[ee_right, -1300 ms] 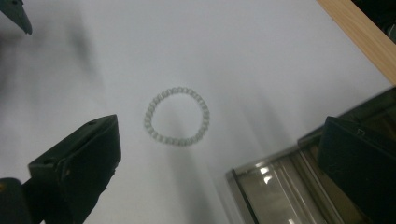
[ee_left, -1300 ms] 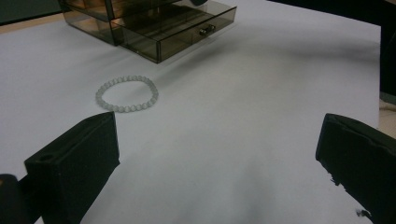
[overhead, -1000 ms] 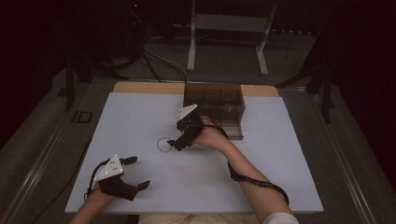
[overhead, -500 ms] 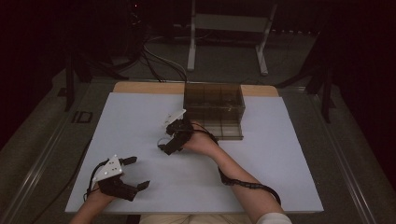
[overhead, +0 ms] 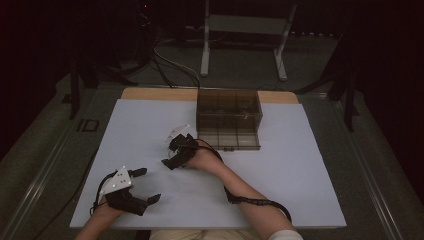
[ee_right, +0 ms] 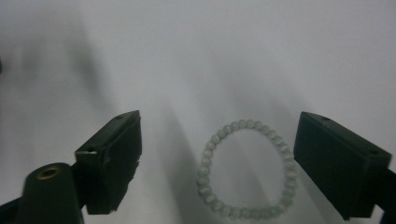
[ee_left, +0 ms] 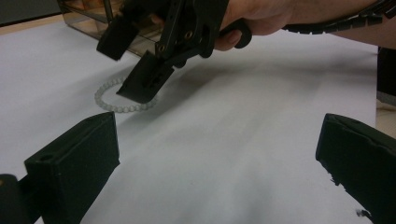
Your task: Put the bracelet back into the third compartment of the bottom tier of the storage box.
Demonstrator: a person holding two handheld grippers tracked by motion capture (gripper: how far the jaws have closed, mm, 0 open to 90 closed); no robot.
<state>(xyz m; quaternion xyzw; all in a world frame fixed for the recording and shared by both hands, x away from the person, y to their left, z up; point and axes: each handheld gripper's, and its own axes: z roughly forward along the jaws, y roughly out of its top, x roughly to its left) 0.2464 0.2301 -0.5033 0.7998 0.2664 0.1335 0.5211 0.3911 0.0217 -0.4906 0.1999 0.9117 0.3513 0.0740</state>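
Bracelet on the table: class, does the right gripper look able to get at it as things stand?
Probably yes. The bracelet lies flat on bare table, between the right gripper's spread fingers, which have just been closing; nothing covers it.

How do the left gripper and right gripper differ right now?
The right gripper hovers over the bead bracelet, jaws straddling it and just closing; the left gripper sits near the table's front edge with nothing between its jaws. The right is by the compartment box; the left is far from it. Both are open.
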